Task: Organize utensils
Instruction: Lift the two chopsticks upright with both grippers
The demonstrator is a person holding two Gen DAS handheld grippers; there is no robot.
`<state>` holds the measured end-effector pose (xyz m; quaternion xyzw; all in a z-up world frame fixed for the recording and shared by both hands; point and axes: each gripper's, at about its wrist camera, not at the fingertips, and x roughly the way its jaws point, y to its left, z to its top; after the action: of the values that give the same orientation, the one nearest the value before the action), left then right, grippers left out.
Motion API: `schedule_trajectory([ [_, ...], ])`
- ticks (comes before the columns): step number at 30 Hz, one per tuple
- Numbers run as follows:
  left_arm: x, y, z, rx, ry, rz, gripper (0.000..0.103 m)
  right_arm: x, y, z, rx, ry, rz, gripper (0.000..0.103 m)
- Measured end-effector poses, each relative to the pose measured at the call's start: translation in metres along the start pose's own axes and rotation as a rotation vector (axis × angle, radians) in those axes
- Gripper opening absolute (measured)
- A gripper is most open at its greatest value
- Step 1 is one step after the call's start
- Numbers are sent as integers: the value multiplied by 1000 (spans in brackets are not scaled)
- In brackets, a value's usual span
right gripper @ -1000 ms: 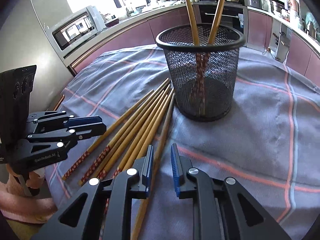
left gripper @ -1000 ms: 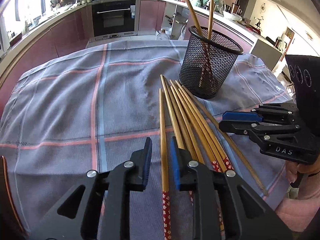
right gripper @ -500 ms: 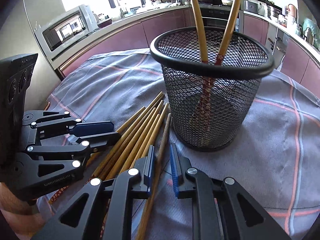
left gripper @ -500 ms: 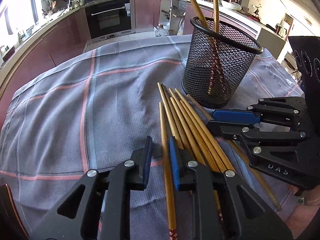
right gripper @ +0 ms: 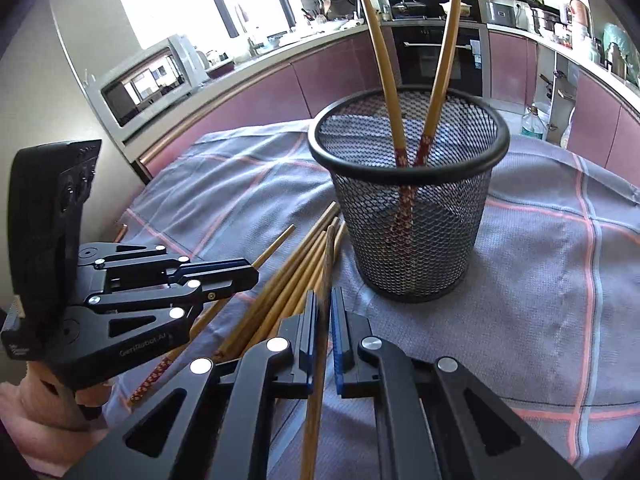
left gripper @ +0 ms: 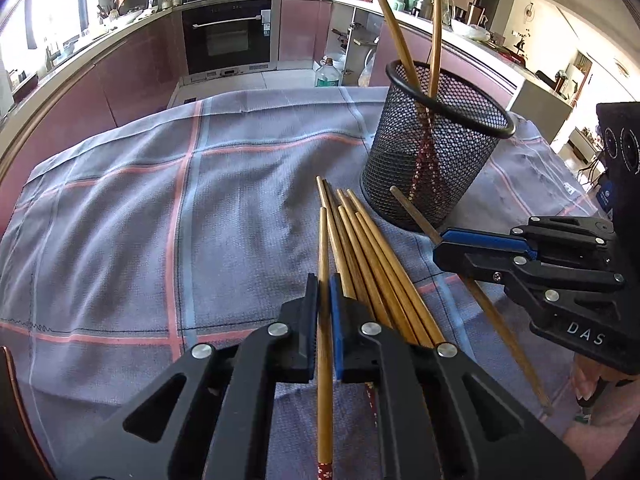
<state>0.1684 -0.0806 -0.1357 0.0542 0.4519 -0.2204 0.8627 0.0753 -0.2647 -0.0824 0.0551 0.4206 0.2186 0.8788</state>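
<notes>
Now both claws have closed: left claw (left gripper: 324,296) clamps one brown wooden chopstick (left gripper: 323,248), right claw (right gripper: 324,312) another (right gripper: 327,264), lifted beside the black mesh cup (right gripper: 412,240); rest lie on checked tabletop cloth (left gripper: 120,240).

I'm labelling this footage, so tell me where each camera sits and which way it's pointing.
Left wrist: rides the left tool, looking forward over a clamped chopstick toward the mesh holder; the right tool shows at right.
Right wrist: rides the right tool, facing the mesh holder with its own chopstick clamped; the left tool shows at left.
Shared: holder, loose chopsticks, checked cloth.
</notes>
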Motion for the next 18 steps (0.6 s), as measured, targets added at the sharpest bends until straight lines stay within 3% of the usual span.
schedule_trajectory([
  [18,-112,7,2,-14,-204,-172,7,-78,4,14,-16,-205,103,5],
])
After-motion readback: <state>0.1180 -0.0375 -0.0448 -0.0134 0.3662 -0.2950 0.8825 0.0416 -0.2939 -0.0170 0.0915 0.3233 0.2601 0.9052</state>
